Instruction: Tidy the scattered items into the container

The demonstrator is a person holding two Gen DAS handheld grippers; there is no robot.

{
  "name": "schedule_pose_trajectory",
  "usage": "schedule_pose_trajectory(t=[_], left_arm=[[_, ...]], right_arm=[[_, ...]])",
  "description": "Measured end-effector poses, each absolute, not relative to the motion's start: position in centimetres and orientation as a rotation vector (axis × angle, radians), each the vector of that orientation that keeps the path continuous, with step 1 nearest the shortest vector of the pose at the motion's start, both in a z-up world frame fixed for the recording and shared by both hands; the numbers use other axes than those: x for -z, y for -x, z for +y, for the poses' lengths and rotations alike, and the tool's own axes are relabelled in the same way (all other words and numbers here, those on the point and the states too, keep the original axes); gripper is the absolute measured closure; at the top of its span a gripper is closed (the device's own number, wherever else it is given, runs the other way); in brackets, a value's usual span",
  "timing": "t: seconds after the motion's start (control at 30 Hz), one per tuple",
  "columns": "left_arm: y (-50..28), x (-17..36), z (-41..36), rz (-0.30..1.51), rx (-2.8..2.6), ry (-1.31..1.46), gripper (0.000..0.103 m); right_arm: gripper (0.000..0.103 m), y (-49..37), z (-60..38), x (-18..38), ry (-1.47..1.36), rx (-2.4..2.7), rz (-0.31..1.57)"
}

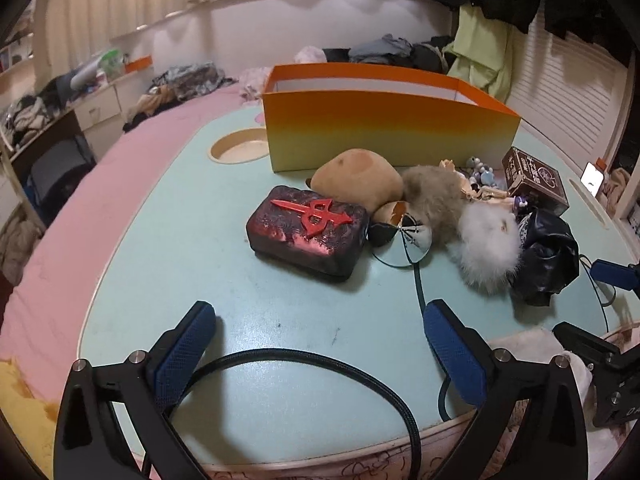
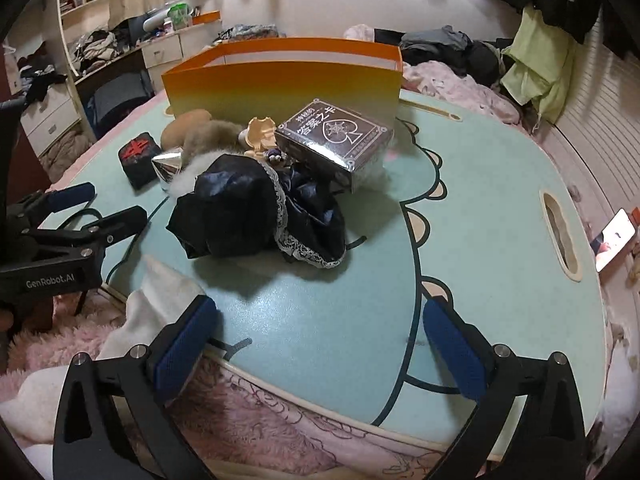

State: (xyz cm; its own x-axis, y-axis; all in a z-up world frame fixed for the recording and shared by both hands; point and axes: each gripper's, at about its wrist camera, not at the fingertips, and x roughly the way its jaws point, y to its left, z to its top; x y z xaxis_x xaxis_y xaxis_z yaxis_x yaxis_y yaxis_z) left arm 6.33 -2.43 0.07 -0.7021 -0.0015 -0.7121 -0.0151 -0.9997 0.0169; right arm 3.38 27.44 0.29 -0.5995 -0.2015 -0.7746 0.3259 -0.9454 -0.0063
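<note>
Stuff is all piled just in front of the orange box [image 1: 394,136], and nothing looks to be inside it yet as far as I can tell, since the front wall hides the inside. Left tool [image 1: 320,344] is spread wide and holding nothing, hovering over bare table [image 1: 160,248] on the near side, well short of the box. Right tool [image 2: 320,336] is the same deal, spread and empty at the near table edge.

Closest to the box are the brown plush [image 1: 358,180] and the card box [image 2: 340,144], both nearly touching its front wall. The red-and-black case [image 1: 308,232] sits nearer to me than the plush, apart from the box. The white fluff [image 1: 490,248] and black cloth [image 2: 256,208] are farthest from it, tangled in with the grey fur [image 1: 432,196] and a few small trinkets I can't make out.

What I'd worry about:
- The box looks like thin card with nothing weighing it down, so bumping it with a tool would probably shove it back or tip it.
- The fluffy bits overlap, so grabbing one may drag its neighbours along.
- A thin cord [image 1: 418,284] runs out from the pile toward the near edge, away from the box, and could snag a finger.
- The case looks wide for the opening, so a corner pinch might slip.
</note>
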Motion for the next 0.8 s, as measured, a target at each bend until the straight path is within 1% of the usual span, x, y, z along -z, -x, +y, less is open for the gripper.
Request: schedule_pose_trajectory(t=[0.3,0.8], left_arm=[[-6.6,0.0,-2.3,0.042,-2.915,1.143,0.0],[-7.2,-0.2,-1.3,0.058,-2.913,1.117,0.0]], right_arm=[[0.0,-4.1,27.4,-0.2,-1.176,2.578,0.203],[0.0,-4.6,27.5,-0.3,-1.124,2.593,0.189]])
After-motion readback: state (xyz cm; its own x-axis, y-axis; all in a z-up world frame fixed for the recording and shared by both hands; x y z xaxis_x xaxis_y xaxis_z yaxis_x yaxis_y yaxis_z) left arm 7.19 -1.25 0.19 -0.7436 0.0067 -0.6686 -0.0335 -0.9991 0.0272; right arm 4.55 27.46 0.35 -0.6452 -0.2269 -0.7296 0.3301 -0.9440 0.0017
